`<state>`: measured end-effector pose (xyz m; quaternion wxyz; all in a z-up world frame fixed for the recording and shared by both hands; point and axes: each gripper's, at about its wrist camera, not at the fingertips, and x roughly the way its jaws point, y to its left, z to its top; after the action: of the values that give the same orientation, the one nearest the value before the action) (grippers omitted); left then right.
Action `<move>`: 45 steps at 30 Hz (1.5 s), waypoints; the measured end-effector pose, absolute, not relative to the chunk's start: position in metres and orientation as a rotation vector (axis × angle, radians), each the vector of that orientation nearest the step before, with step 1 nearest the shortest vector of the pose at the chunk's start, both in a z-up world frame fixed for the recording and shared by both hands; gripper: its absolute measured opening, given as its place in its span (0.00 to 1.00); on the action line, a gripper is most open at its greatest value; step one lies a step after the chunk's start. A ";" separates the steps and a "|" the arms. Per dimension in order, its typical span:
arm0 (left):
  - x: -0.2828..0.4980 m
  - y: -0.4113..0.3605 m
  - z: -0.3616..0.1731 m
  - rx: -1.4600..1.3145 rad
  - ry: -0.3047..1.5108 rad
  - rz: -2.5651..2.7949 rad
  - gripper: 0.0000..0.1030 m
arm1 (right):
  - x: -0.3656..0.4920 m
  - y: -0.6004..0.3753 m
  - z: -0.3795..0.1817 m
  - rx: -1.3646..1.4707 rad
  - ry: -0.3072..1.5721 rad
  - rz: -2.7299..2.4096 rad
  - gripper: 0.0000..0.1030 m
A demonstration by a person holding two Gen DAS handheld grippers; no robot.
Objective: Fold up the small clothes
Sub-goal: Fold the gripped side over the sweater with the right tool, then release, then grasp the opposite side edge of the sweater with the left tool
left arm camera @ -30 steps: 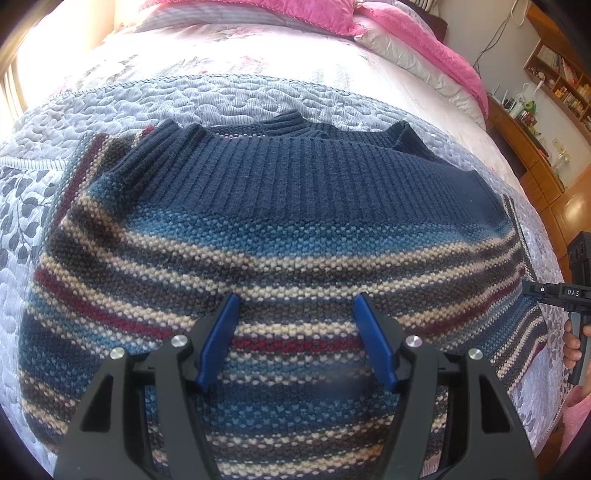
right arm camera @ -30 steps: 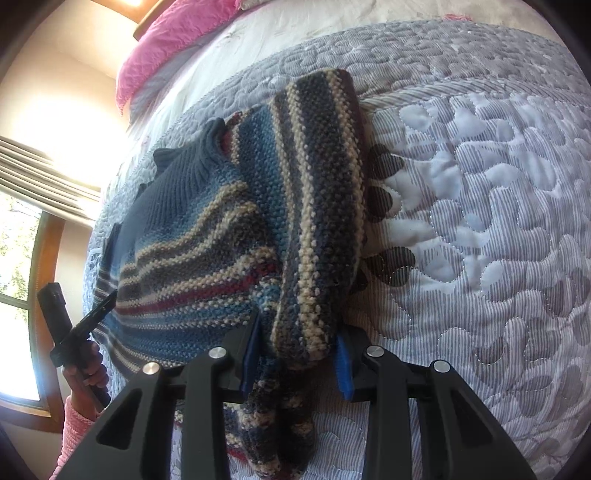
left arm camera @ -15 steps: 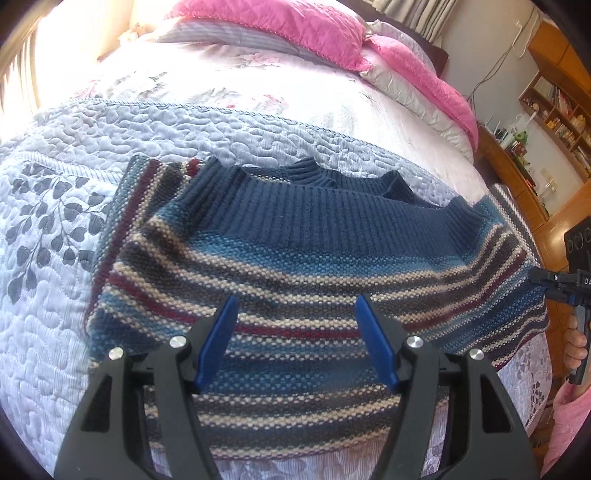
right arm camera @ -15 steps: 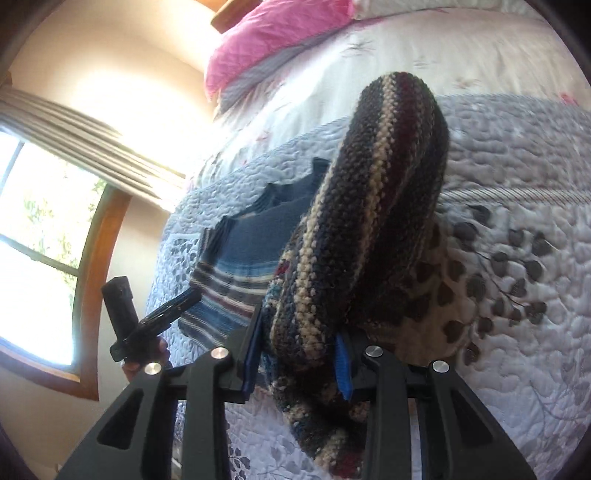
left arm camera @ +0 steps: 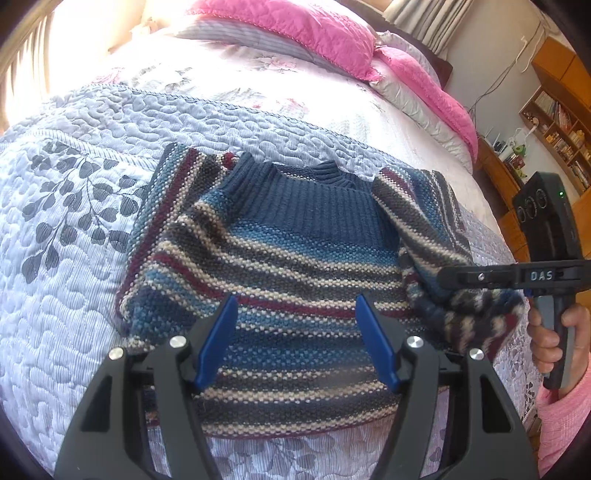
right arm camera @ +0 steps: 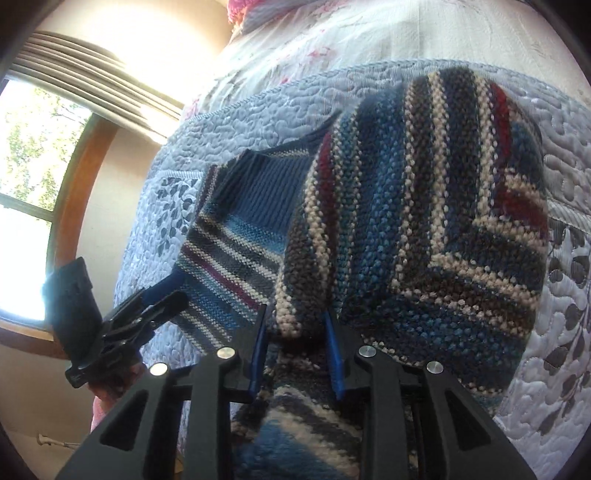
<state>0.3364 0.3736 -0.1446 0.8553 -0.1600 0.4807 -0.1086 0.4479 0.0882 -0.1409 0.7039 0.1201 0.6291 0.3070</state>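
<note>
Right tongs (right arm camera: pixel 295 354), pinched onto a bunched sleeve (right arm camera: pixel 306 295) of the striped knit sweater (left arm camera: pixel 288 280), lifted over its body. Left tongs (left arm camera: pixel 295 343), blades spread wide and empty, above the sweater's lower stripes. The sweater lies on a quilted grey bedspread (left arm camera: pixel 74 258); pink pillows (left arm camera: pixel 295 33) beyond, a window (right arm camera: pixel 33 184) to one side.
</note>
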 end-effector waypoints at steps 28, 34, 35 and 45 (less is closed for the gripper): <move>0.379 0.269 -0.179 -0.639 1.187 -0.507 0.63 | 0.389 -0.060 -0.148 0.300 1.323 0.492 0.65; 0.393 0.251 -0.184 -0.631 1.201 -0.512 0.63 | 0.387 -0.070 -0.170 0.329 1.339 0.496 0.65; 0.396 0.249 -0.184 -0.631 1.202 -0.511 0.63 | 0.387 -0.069 -0.171 0.328 1.340 0.498 0.65; 0.404 0.235 -0.180 -0.638 1.173 -0.481 0.29 | 0.387 -0.083 -0.175 0.364 1.336 0.500 0.65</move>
<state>0.4042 0.2350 -0.1798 0.7587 -0.2927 0.5384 -0.2210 0.3869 -0.0827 -0.1752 0.7411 0.1658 0.6093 0.2280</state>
